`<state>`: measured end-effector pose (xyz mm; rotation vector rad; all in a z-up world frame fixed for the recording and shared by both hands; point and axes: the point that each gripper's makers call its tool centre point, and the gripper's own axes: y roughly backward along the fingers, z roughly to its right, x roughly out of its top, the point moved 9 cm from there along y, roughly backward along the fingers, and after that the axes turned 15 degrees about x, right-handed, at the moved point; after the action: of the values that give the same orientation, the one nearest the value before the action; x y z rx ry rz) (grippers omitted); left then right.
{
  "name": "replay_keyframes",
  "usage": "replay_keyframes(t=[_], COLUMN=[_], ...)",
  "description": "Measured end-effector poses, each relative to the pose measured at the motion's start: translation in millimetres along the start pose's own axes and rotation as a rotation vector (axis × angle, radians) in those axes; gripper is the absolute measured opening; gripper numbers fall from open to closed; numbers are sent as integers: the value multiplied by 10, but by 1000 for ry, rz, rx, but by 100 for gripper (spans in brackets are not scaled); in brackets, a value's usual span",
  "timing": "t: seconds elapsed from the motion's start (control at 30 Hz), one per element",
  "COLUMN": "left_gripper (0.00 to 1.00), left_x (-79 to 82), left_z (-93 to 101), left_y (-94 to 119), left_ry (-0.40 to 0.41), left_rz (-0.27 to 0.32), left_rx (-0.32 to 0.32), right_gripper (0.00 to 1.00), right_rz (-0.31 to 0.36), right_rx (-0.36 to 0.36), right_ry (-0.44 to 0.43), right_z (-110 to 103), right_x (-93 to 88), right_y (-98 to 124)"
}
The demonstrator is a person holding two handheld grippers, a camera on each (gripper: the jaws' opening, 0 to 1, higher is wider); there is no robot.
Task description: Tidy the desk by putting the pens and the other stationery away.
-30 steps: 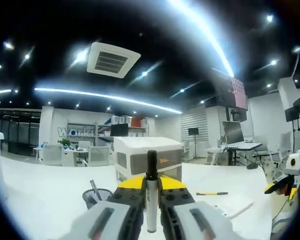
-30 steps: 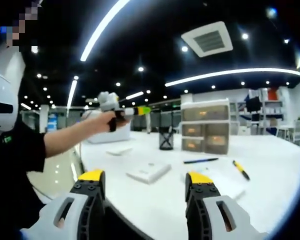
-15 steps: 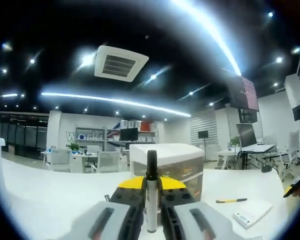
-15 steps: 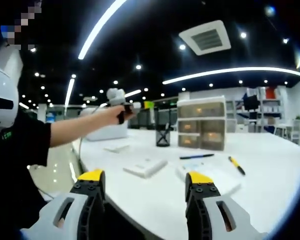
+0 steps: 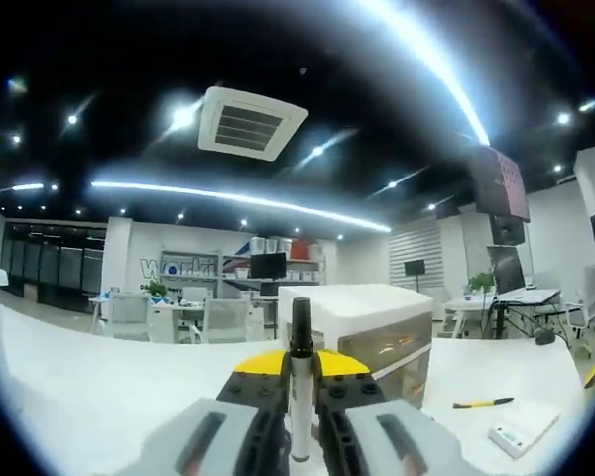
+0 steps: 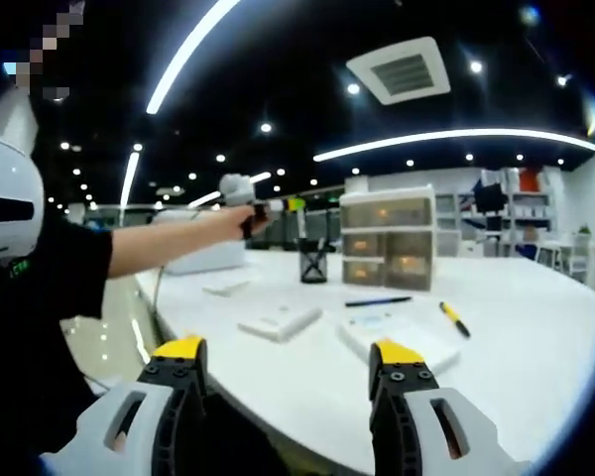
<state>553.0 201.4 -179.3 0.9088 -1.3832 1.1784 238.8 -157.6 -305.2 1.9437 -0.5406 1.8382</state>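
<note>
The left tool [image 5: 299, 412] is clamped on a pen [image 5: 299, 392], standing upright between its jaws; against a second ago it has carried the pen out over the cup [image 6: 312, 265], before the drawer box [image 6: 387, 238]. The right tool [image 6: 288, 362] hangs apart at the near edge of the desk [image 6: 535, 347], as before; two pens [image 6: 377, 300] lie unpicked

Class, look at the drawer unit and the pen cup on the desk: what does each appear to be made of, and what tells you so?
The drawer unit looks like plastic: an opaque white frame around translucent, frosted drawer fronts, with blurred orange contents glowing through. The pen cup looks like black metal mesh: the light background shows through its wall. At this size, wire mesh versus perforated sheet stays open.
</note>
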Motion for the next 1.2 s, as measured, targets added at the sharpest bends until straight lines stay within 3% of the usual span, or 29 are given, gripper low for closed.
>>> replay_keyframes(t=[0.53, 1.03, 1.2], left_gripper=[10, 10, 10], left_x=[-99, -301, -365], left_z=[-133, -278, -248], left_y=[-391, -444, -414], left_ry=[-51, -39, -46], left_rz=[2, -37, -56], left_rx=[20, 45, 42], right_gripper=[63, 61, 60], right_rz=[-57, -53, -56], right_rx=[29, 27, 17], right_ry=[15, 19, 18], right_z=[-45, -40, -31], right_x=[-64, -68, -74], right_y=[-32, -20, -15])
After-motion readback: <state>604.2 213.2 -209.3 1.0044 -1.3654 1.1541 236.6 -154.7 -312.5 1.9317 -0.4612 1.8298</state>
